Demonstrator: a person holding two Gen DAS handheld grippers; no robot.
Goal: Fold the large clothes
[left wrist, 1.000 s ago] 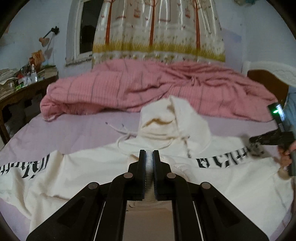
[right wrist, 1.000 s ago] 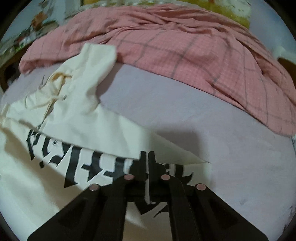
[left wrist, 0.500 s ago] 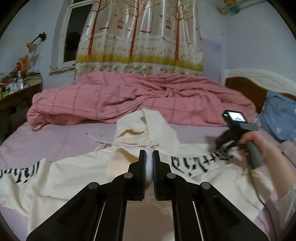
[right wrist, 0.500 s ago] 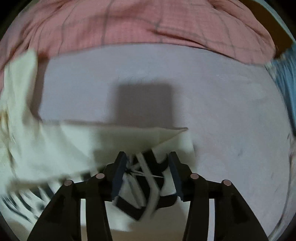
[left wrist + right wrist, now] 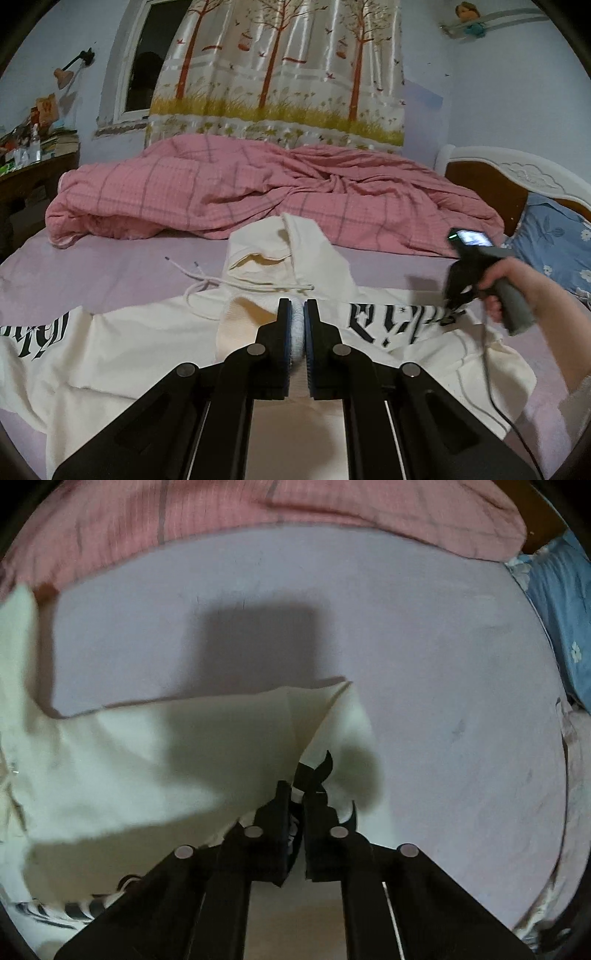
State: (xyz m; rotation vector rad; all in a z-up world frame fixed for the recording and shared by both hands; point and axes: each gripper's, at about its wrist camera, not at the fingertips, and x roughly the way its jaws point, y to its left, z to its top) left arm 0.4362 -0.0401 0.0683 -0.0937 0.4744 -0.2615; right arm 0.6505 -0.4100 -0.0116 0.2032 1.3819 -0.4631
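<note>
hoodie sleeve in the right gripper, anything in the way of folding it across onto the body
Nothing visible. The right gripper is shut on the printed sleeve, and only bare purple sheet surrounds it. The pink quilt lies farther back.

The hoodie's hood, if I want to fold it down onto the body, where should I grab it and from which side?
Probably the top edge of the hood, farthest from you, next to the pink blanket. It lies flat on the sheet pointing away, so come from above with the jaws across that edge, pinch, and draw it back over the hoodie. Both grippers are shut on fabric, so one must release first.
</note>
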